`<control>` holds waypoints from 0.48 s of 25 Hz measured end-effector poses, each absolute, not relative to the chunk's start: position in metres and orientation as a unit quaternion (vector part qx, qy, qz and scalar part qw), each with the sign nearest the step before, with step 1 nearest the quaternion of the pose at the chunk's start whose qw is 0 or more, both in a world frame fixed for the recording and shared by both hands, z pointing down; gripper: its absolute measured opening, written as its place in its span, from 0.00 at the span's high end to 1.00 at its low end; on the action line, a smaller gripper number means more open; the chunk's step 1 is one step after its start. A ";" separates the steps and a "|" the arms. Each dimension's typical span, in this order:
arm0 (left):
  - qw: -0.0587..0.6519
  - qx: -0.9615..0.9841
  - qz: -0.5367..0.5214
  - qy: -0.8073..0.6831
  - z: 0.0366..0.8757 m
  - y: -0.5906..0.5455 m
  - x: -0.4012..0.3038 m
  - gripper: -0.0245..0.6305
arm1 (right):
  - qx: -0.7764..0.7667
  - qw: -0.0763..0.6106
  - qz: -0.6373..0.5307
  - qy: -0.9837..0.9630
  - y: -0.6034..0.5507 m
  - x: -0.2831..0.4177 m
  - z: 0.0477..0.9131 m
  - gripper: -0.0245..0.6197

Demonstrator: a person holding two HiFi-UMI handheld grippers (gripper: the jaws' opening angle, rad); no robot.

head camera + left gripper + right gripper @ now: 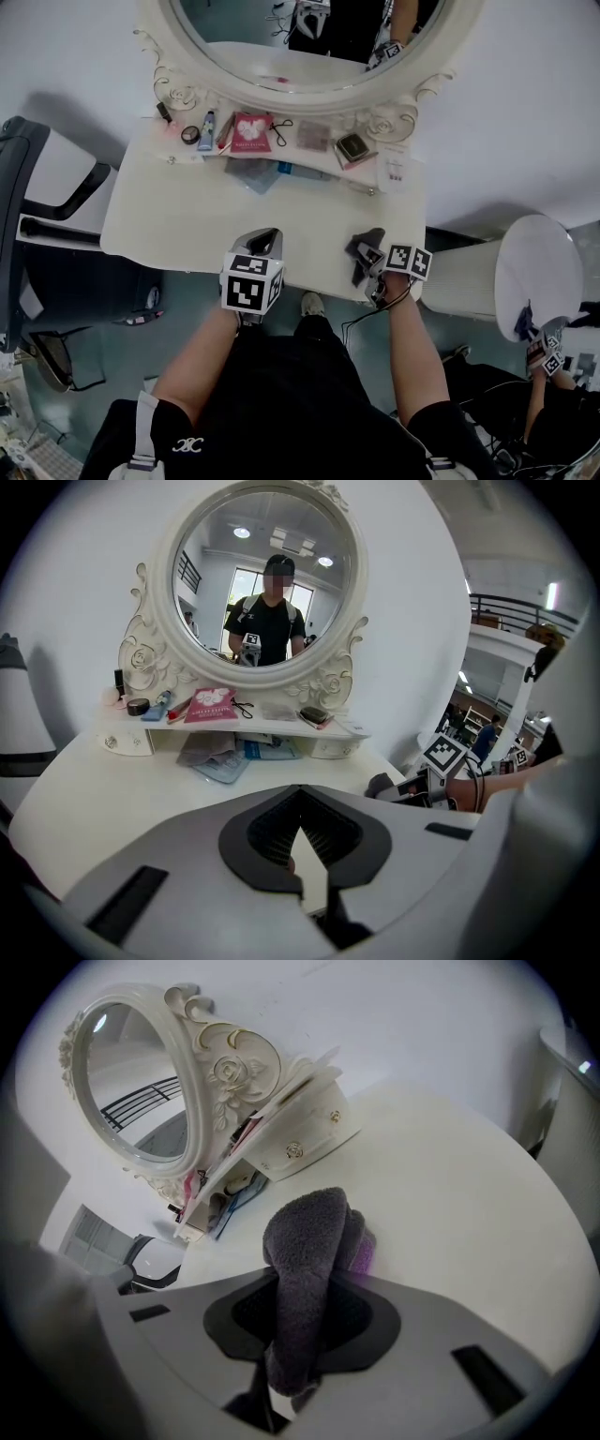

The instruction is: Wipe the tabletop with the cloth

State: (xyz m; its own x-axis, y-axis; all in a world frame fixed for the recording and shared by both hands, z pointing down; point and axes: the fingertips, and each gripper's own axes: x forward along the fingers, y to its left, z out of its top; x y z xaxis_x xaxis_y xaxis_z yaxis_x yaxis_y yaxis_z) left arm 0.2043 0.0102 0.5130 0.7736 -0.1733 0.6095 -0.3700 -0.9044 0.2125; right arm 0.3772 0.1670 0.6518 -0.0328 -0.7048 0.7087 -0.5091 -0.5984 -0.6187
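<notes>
The pink packet (251,131) on the shelf carries print too small to read. Both forearms reach over the tabletop's (178,220) near edge. The right gripper (366,255) pinches the dark grey cloth (309,1241) there, and the left gripper's (265,234) jaws meet on nothing.

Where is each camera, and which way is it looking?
Head view: on the person's head, looking steeply down at the white table; both forearms, the left gripper and right gripper show.
Left gripper view: on that gripper, facing the mirror; its shut jaws show.
Right gripper view: on that gripper, looking across the table; its jaws pinch the cloth.
Shared: both gripper views show the mirror.
</notes>
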 end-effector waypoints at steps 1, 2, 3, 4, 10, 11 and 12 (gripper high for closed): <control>0.160 0.929 0.303 -0.141 0.513 0.010 0.203 0.96 | -0.692 0.085 -0.569 0.437 0.172 0.373 0.652 0.82; 0.158 0.930 0.304 -0.136 0.513 0.010 0.200 0.96 | -0.693 0.083 -0.569 0.435 0.177 0.369 0.652 0.82; 0.155 0.931 0.305 -0.130 0.513 0.009 0.198 0.96 | -0.694 0.082 -0.568 0.434 0.182 0.363 0.652 0.82; 0.152 0.931 0.306 -0.125 0.513 0.009 0.195 0.96 | -0.696 0.081 -0.566 0.435 0.185 0.358 0.652 0.82; 0.133 0.934 0.317 -0.097 0.522 0.006 0.169 0.96 | -0.709 0.055 -0.543 0.446 0.182 0.310 0.653 0.82; 0.133 0.934 0.318 -0.095 0.523 0.006 0.165 0.96 | -0.716 0.046 -0.536 0.445 0.179 0.303 0.653 0.82; 0.133 0.934 0.319 -0.093 0.525 0.005 0.162 0.96 | -0.726 0.031 -0.527 0.441 0.177 0.298 0.653 0.82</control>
